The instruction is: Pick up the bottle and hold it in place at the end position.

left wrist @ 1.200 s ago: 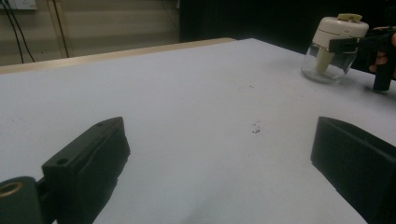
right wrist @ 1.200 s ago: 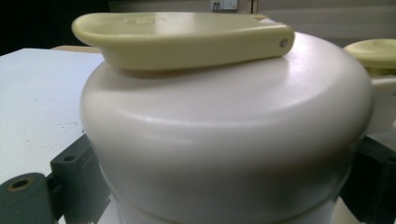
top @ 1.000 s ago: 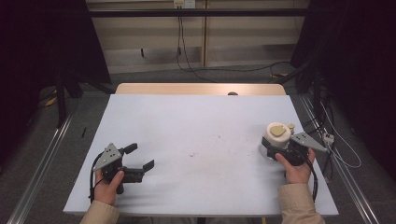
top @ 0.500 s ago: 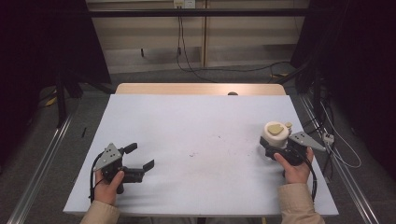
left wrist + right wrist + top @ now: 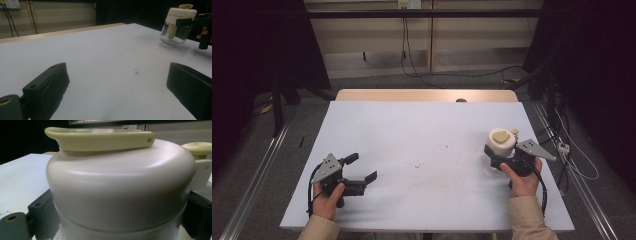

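Observation:
A glass jar with a cream-white lid (image 5: 502, 140) and a yellowish flip tab sits at the table's right side. My right gripper (image 5: 499, 156) is shut on it just under the lid. The left gripper view shows the jar (image 5: 178, 24) far off at upper right, its clear base at or just above the tabletop. In the right gripper view the lid (image 5: 120, 182) looms close between the two jaws. My left gripper (image 5: 362, 167) rests open near the front left of the table, nothing between its jaws (image 5: 117, 95).
The white tabletop (image 5: 422, 135) has a wooden strip (image 5: 422, 95) along its far edge. A few dark specks (image 5: 136, 71) mark the middle. Metal rails and cables run along the floor on both sides.
My right gripper has shifted the jar slightly left and away from the person. The left gripper has stayed still.

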### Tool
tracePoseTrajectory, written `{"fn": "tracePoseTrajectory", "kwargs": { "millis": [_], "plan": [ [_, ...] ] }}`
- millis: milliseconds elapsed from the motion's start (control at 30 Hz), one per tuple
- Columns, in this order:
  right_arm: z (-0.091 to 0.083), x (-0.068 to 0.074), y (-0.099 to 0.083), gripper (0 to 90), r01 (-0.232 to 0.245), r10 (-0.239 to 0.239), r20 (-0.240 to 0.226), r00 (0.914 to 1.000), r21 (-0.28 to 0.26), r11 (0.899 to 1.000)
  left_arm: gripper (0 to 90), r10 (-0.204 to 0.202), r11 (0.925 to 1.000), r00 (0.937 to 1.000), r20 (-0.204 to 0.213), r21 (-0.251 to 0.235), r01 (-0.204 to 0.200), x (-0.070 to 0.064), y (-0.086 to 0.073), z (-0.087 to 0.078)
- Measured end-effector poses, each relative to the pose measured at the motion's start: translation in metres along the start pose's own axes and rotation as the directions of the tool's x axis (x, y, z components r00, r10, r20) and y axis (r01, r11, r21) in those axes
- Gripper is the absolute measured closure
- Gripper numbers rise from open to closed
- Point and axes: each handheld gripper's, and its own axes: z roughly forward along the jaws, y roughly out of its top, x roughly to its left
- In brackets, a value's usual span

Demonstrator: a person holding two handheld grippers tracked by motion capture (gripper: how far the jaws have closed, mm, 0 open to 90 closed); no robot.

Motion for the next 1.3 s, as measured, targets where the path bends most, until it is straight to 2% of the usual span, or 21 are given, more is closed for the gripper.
{"fn": "tracePoseTrajectory", "kwargs": {
  "millis": [500,1000,1300],
  "plan": [
    [0.006,0.013,0.006,7.0,0.009,-0.009,-0.016,0.9998,-0.013,1.0,3.5,-0.005,1.0,1.0,0.003,-0.008,0.005,-0.001,0.0,0.0],
    [0.027,0.038,0.014,7.0,0.01,-0.011,-0.062,0.998,-0.022,1.0,3.5,0.006,1.0,1.0,0.004,-0.007,-0.006,0.0,0.0,-0.002],
    [0.035,0.047,0.018,7.0,0.012,-0.014,-0.083,0.9964,-0.034,0.999,3.5,0.006,1.0,1.0,0.007,-0.007,-0.006,-0.001,-0.001,-0.002]
  ]
}}
